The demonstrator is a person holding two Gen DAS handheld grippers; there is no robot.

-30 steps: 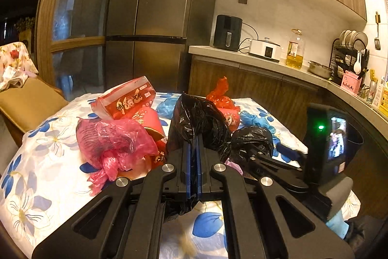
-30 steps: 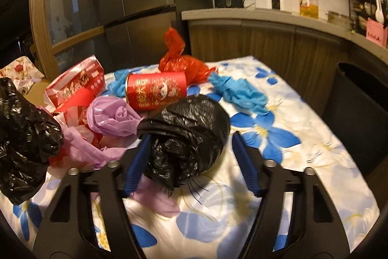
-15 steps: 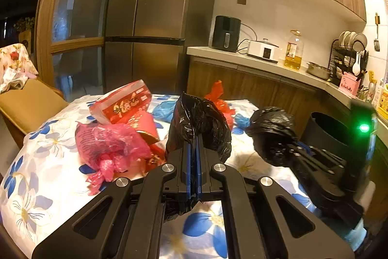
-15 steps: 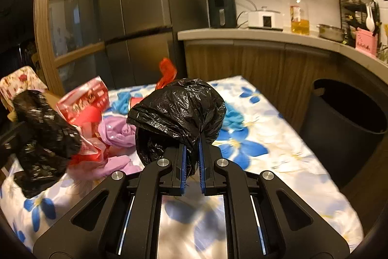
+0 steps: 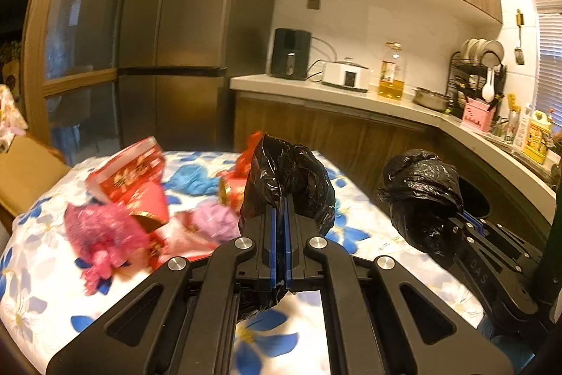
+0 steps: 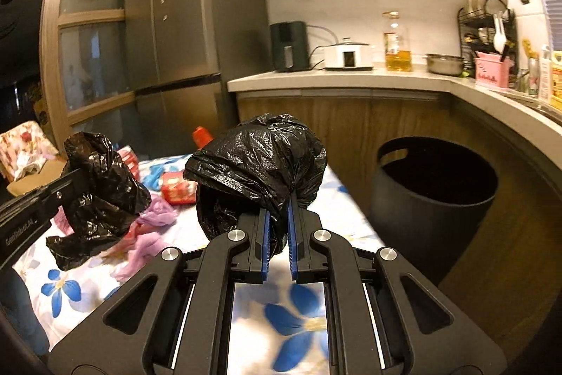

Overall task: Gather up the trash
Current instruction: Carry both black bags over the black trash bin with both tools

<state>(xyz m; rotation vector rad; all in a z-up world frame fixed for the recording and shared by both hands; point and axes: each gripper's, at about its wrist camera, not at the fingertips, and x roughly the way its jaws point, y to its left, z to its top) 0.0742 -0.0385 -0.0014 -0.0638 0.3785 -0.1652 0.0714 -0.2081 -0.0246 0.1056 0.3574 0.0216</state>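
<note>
Kitchen w/ floral-cloth bench (image 6: 302,322), bin (image 6: 435,185) just right of it. Left tongs (image 5: 279,217) clamped on black bag (image 5: 291,178); right tongs (image 6: 277,220) clamped on 2nd black bag (image 6: 260,160), both lifted, short of bin. Red box (image 5: 126,171), pink wrappers (image 5: 105,231) left on bench.

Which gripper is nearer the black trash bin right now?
Right. The right gripper, shut on a black bag, is beside the black bin. The left gripper, holding another black bag, is farther back over the floral table.
</note>
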